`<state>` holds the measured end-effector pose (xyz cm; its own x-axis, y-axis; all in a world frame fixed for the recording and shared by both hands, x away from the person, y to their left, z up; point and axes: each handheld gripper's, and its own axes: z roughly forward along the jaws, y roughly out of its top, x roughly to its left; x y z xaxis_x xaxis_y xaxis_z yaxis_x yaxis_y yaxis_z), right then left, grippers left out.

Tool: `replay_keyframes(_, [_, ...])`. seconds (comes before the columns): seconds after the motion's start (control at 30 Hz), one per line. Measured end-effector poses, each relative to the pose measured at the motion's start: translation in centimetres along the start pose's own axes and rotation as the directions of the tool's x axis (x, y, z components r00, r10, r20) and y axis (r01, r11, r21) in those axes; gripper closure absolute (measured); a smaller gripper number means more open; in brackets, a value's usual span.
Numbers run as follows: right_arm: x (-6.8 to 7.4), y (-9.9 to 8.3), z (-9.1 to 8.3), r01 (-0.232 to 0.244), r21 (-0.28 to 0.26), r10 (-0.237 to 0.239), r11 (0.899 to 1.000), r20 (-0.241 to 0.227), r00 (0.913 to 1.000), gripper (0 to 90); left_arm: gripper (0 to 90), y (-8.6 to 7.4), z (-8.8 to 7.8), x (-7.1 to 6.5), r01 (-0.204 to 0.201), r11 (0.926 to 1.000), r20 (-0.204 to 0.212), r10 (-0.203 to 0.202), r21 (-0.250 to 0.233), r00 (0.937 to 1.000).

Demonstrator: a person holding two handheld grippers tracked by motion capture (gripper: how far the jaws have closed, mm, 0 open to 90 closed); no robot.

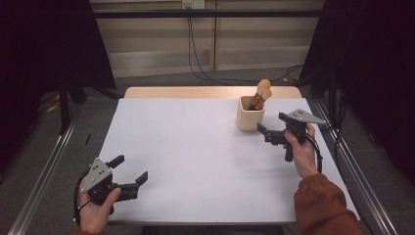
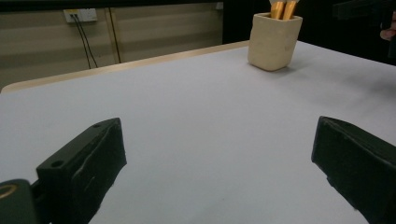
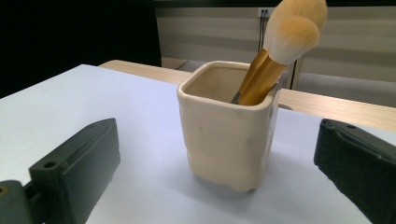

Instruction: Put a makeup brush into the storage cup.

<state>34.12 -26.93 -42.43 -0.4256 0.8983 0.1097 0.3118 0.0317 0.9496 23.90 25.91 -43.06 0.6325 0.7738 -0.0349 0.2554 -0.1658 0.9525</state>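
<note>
A cream square cup (image 1: 250, 114) stands at the table's back right, and two makeup brushes (image 1: 262, 93) with tan bristles and wooden handles lean in it. My right gripper (image 1: 270, 122) is open just right of the cup, jaws pointing at it without touching. In the right gripper view the cup (image 3: 229, 126) sits close ahead between the wide-apart jaws, with the brushes (image 3: 289, 32) sticking up from it. My left gripper (image 1: 130, 168) is open and empty over the front left corner. In the left gripper view the cup (image 2: 273, 41) is far off at the upper right.
The white table top (image 1: 195, 147) has a wooden strip (image 1: 195, 92) along its far edge. Metal rails (image 1: 46, 161) run beside the table on both sides. Cables (image 1: 195, 58) hang down the back wall to the floor.
</note>
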Motion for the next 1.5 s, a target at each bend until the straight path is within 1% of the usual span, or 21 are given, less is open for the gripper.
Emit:
replay_keyframes(0.07, [0.2,0.0,-0.3,0.002,-0.006,-0.002,1.000,0.003,1.0000,0.3,2.8,0.0,0.0,0.0,-0.002,1.0000,0.000,0.002,0.000,1.0000])
replay_keyframes(0.13, [0.5,0.0,-0.7,0.001,-0.013,-0.001,1.000,-0.003,1.0000,0.4,2.8,0.0,0.0,0.0,-0.001,1.0000,-0.001,0.001,-0.001,1.0000])
replay_keyframes(0.17, [0.6,-0.1,-0.9,0.008,-0.012,-0.008,1.000,-0.008,0.9999,0.4,2.8,0.0,0.0,0.0,-0.001,1.0000,-0.001,0.001,-0.001,1.0000])
replay_keyframes(0.33, [1.1,-0.5,-1.5,0.021,-0.010,-0.021,1.000,0.003,0.9998,0.5,2.8,0.1,0.0,0.0,-0.006,1.0000,0.000,0.006,0.001,1.0000])
replay_keyframes(0.4, [1.2,-0.7,-1.7,0.020,-0.009,-0.020,1.000,0.001,0.9998,0.5,2.8,0.1,0.0,-0.1,-0.008,1.0000,-0.001,0.008,0.000,1.0000])
replay_keyframes(0.47, [1.4,-0.8,-2.1,0.023,-0.013,-0.023,1.000,0.010,0.9997,0.6,2.8,0.1,0.0,-0.1,-0.007,1.0000,0.000,0.007,0.000,1.0000])
replay_keyframes(0.6, [1.6,-1.1,-2.9,0.025,-0.012,-0.025,1.000,0.000,0.9997,0.5,2.8,0.1,-0.1,-0.1,-0.007,1.0000,-0.001,0.007,-0.003,1.0000])
replay_keyframes(0.77, [1.9,-1.5,-3.8,0.034,-0.016,-0.034,0.999,-0.002,0.9994,0.4,2.8,0.1,-0.2,-0.1,-0.002,0.9999,-0.001,0.002,-0.010,1.0000])
replay_keyframes(0.87, [2.1,-1.8,-4.5,0.033,-0.019,-0.033,0.999,-0.006,0.9994,0.5,2.8,0.0,-0.5,-0.1,-0.001,1.0000,-0.009,0.001,-0.003,1.0000])
replay_keyframes(0.97, [2.3,-2.2,-5.0,0.040,-0.012,-0.040,0.999,-0.007,0.9992,0.6,2.8,-0.1,-0.8,-0.1,0.001,1.0000,-0.021,-0.002,-0.007,0.9998])
replay_keyframes(1.07, [2.5,-2.5,-5.7,0.038,-0.021,-0.038,0.999,0.003,0.9993,0.6,2.8,-0.1,-1.0,-0.1,-0.002,1.0000,-0.029,0.002,-0.004,0.9996])
replay_keyframes(1.17, [2.7,-2.8,-6.4,0.032,-0.029,-0.032,0.999,0.006,0.9995,0.4,2.8,-0.1,-1.0,-0.1,-0.003,1.0000,-0.026,0.003,-0.006,0.9997])
replay_keyframes(1.23, [2.7,-3.1,-6.9,0.041,-0.022,-0.041,0.999,0.008,0.9991,0.4,2.8,-0.1,-1.0,-0.1,-0.006,1.0000,-0.023,0.006,-0.006,0.9997])
replay_keyframes(1.3, [2.9,-3.4,-7.3,0.038,-0.018,-0.037,0.999,0.011,0.9992,0.4,2.8,-0.1,-1.0,-0.1,-0.003,1.0000,-0.020,0.003,-0.006,0.9998])
replay_keyframes(1.37, [2.8,-3.7,-7.8,0.054,-0.007,-0.053,0.999,0.035,0.9980,1.1,2.8,-0.2,-1.0,-0.1,-0.002,1.0000,-0.019,0.001,-0.005,0.9998])
replay_keyframes(1.5, [2.6,-4.4,-8.7,0.041,-0.001,-0.041,0.999,0.048,0.9980,1.2,2.8,-0.1,-1.0,-0.1,-0.007,0.9999,-0.021,0.006,-0.009,0.9998])
